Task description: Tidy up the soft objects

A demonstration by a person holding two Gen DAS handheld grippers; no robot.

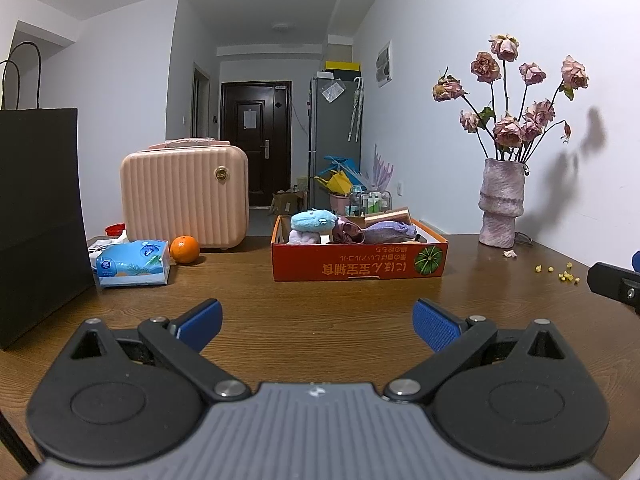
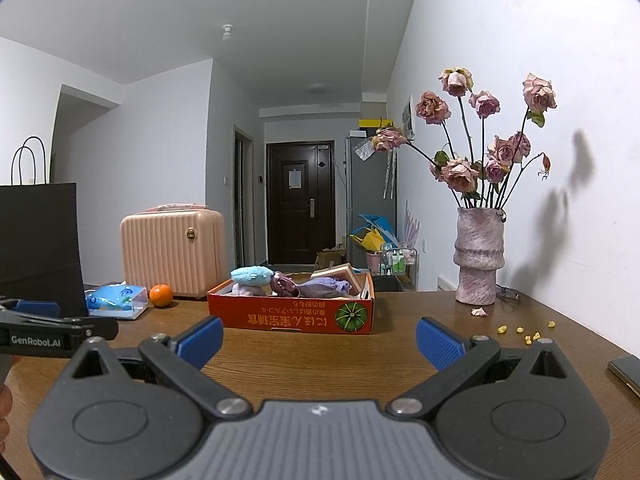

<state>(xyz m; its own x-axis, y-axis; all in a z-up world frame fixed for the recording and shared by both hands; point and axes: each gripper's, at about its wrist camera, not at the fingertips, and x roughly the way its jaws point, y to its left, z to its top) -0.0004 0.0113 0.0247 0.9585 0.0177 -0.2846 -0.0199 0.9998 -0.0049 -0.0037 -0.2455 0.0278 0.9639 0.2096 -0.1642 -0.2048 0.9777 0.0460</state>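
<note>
An orange cardboard box (image 1: 356,262) (image 2: 280,316) stands on the wooden table ahead of both grippers. Soft items lie in it: a light blue plush (image 1: 314,220) (image 2: 252,274), a pale lilac fluffy piece (image 1: 306,237), a mauve scrunchie-like item (image 2: 284,285) and a purple cloth (image 1: 386,232) (image 2: 326,286). My left gripper (image 1: 318,324) is open and empty, low over the table short of the box. My right gripper (image 2: 320,340) is open and empty, also short of the box. The left gripper shows at the left edge of the right wrist view (image 2: 44,326).
A blue tissue pack (image 1: 134,262) (image 2: 116,298), an orange (image 1: 185,250) (image 2: 161,295), a pink case (image 1: 184,196) and a black paper bag (image 1: 40,216) stand at left. A vase of dried roses (image 1: 502,204) (image 2: 478,256), yellow crumbs (image 1: 560,274) and a phone (image 2: 626,372) are at right.
</note>
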